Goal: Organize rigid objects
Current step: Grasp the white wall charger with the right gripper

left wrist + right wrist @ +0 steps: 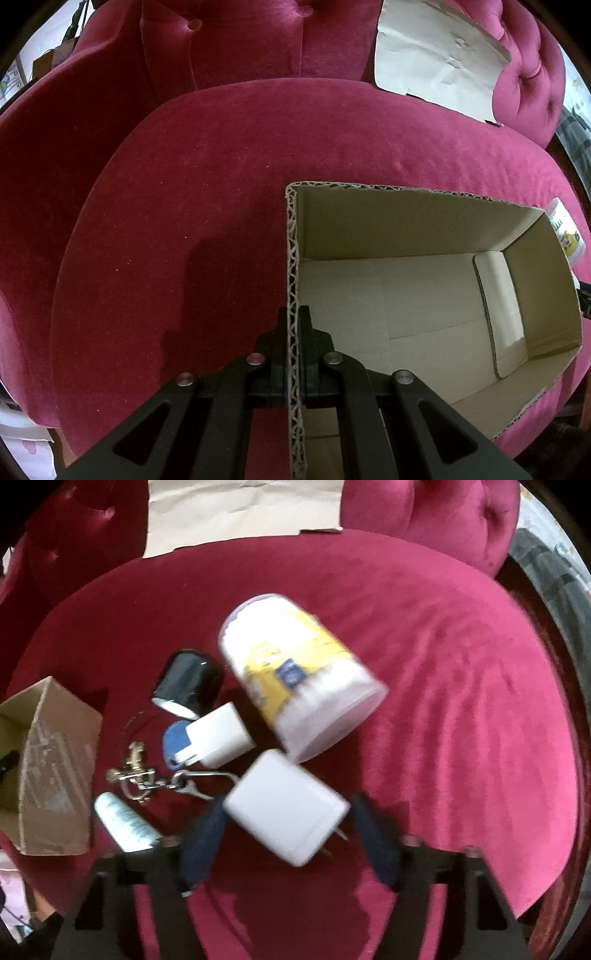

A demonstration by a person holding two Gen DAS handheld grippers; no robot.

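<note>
My right hand-held gripper (286, 834) stands spread around the large white charger (286, 806), low in the frame's centre; the fingers flank it, and through the blur I cannot tell whether they touch it. I judge it light, stiff and smooth, so I would take it across its flat sides, clear of the prongs at its lower right. Above it lie a white tub (299, 672), a smaller white adapter (218, 740), a black cup (186, 686), keys (147, 775) and a tube (123, 825). My left hand-held gripper (294, 321) is pinching the near wall of the cardboard box (406, 221), at lower centre of its frame. Everything rests on a soft crimson velvet armchair seat (461, 701), which would give under pressure.
</note>
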